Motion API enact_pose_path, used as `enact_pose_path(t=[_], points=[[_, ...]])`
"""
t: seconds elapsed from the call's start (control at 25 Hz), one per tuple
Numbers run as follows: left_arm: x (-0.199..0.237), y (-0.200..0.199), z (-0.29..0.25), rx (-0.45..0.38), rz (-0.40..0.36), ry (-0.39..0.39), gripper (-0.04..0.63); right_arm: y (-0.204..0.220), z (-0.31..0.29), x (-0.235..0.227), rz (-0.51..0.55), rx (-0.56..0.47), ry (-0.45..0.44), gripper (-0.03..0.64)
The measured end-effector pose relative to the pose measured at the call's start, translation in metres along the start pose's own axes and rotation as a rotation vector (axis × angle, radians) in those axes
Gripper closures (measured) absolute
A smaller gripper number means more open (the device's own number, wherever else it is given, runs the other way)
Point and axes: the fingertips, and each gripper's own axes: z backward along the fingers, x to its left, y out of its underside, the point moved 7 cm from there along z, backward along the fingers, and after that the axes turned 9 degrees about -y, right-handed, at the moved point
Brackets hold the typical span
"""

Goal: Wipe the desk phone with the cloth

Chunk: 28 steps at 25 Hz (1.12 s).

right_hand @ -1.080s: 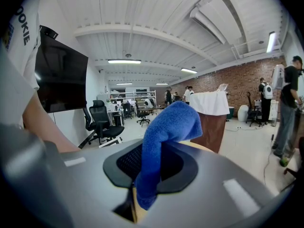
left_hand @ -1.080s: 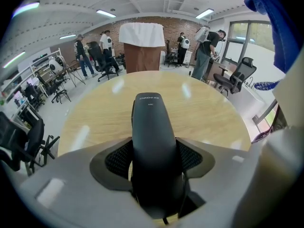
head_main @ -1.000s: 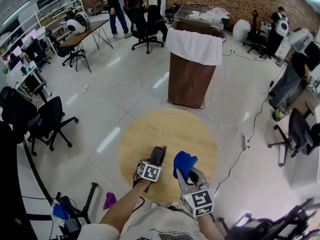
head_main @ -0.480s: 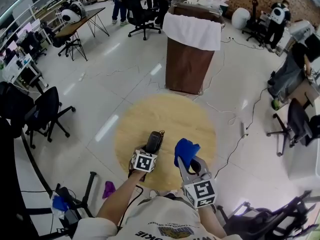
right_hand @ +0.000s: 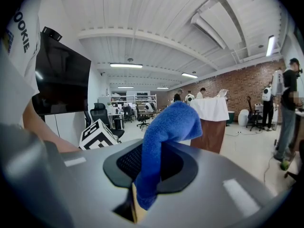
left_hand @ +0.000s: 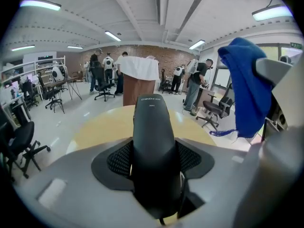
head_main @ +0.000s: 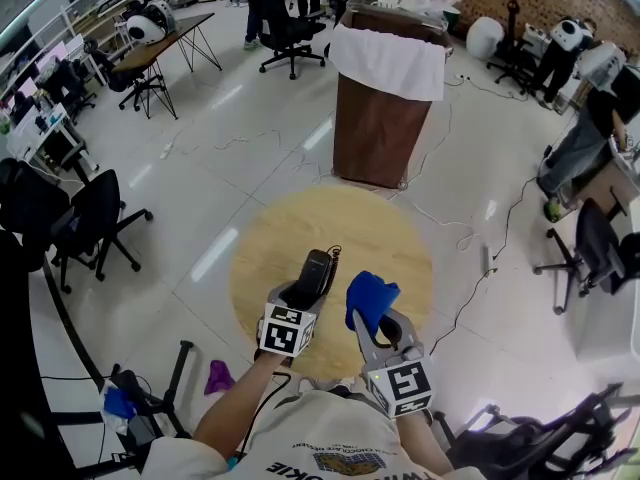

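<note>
1. Two hand-held grippers hang over the near edge of the round wooden counter.
2. The left hand-held gripper is clamped on the black phone handset, which points toward the counter's middle.
3. The right hand-held gripper, at the counter's near right, pinches the blue cloth.
4. Beyond the counter stands a brown lectern draped in white.

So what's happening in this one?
A person works over a round wooden table with a gripper in each hand. The left gripper is clamped on a black phone handset, held clear of the tabletop. The right gripper pinches a blue cloth, which hangs beside the handset without touching it. No wiping contact yet.
</note>
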Motion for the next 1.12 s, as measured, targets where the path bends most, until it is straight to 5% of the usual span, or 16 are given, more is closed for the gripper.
enact_pose_path(t=[0.44,0.72,0.92,1.12], points=[[-0.020,-0.060,0.072,-0.253,0.003,0.056,0.342,-0.035,0.010,0.013,0.060,-0.076,-0.016,0.555],[-0.029,-0.071,0.089,-0.294,-0.067,0.061,0.342,-0.066,0.016,0.023,0.076,-0.156,-0.052,0.555],[-0.041,-0.079,0.097,-0.327,-0.126,0.080,0.342,-0.113,0.007,0.035,0.117,-0.247,-0.166,0.555],[-0.048,-0.086,0.102,-0.355,-0.161,0.084,0.342,-0.118,-0.017,0.049,0.117,-0.216,-0.252,0.555]])
